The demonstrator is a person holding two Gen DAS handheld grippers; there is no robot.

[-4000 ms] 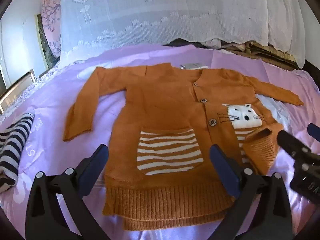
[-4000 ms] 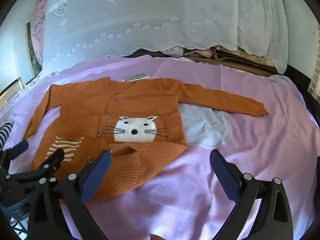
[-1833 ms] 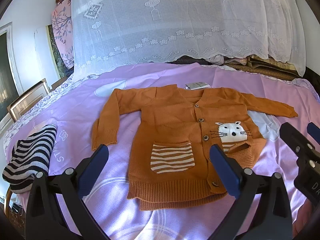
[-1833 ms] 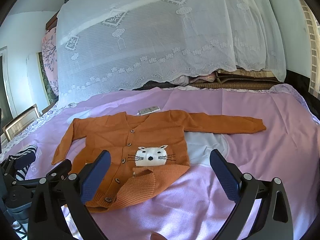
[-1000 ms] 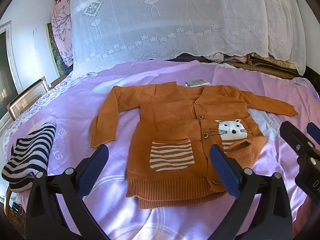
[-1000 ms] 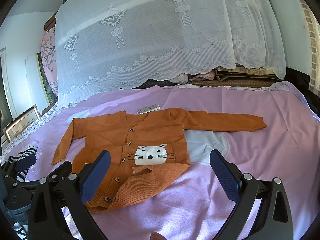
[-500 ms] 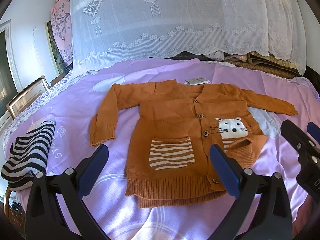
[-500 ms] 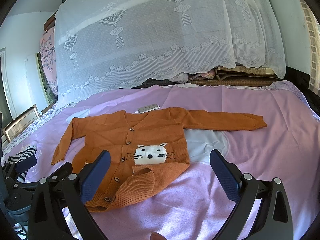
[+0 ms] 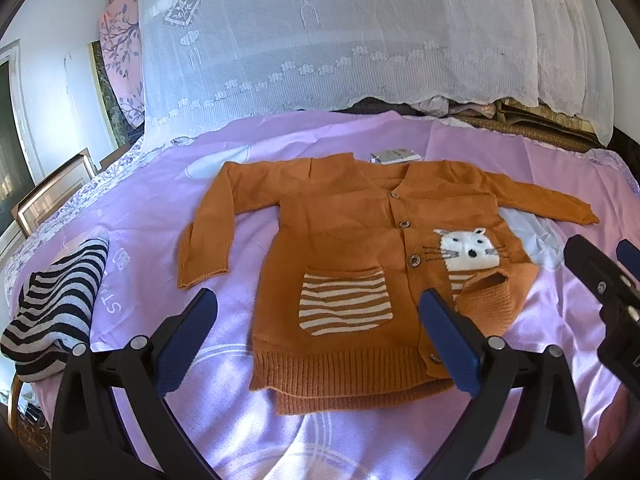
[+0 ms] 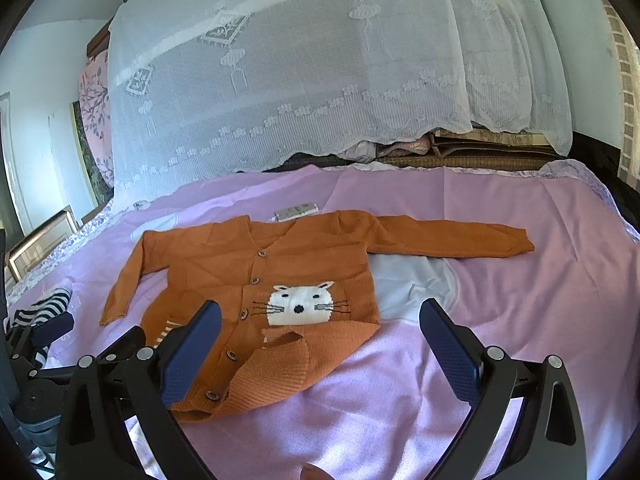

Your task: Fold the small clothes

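Observation:
An orange knit cardigan (image 9: 344,240) with a white cat face and a striped pocket lies face up on the pink bedsheet (image 9: 140,208); it also shows in the right wrist view (image 10: 280,272). Both sleeves are spread out. Its lower right corner (image 10: 280,364) is turned up over itself. My left gripper (image 9: 320,340) is open and empty, hovering above the hem. My right gripper (image 10: 320,344) is open and empty, above the turned-up corner and the sheet to its right.
A folded black-and-white striped garment (image 9: 52,308) lies at the bed's left edge. A paper tag (image 9: 394,156) sticks out at the collar. A white lace curtain (image 10: 300,80) hangs behind the bed over stacked bedding (image 10: 480,148). A framed picture (image 9: 48,200) stands at left.
Both grippers pulled back and rose from close over the hem about 4 s ago. In the last second they have crept slightly forward; the cardigan has not moved.

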